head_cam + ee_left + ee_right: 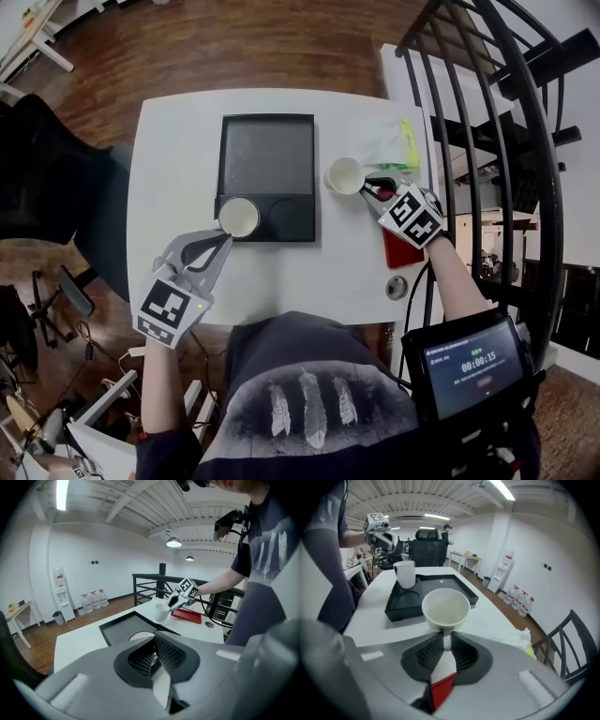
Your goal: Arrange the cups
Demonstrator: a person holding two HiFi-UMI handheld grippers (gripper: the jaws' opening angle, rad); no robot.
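Note:
A black tray point(267, 155) lies on the white table point(178, 159), with two round recesses along its near edge. One white cup point(239, 217) stands in the left recess. My left gripper point(223, 240) is shut and holds nothing, its tips just in front of that cup. In the left gripper view only the cup's rim point(140, 637) shows beyond the closed jaws of the left gripper point(154, 644). My right gripper point(375, 190) is shut on the handle of a second white cup point(345, 175), held just right of the tray. That cup point(446, 607) is empty and upright.
A flat red thing point(403, 248) lies under my right hand near the table's right edge. A white bag with a yellow-green strip point(394, 145) sits at the back right. A black railing point(497, 141) runs close on the right. A black chair point(47, 178) stands at the left.

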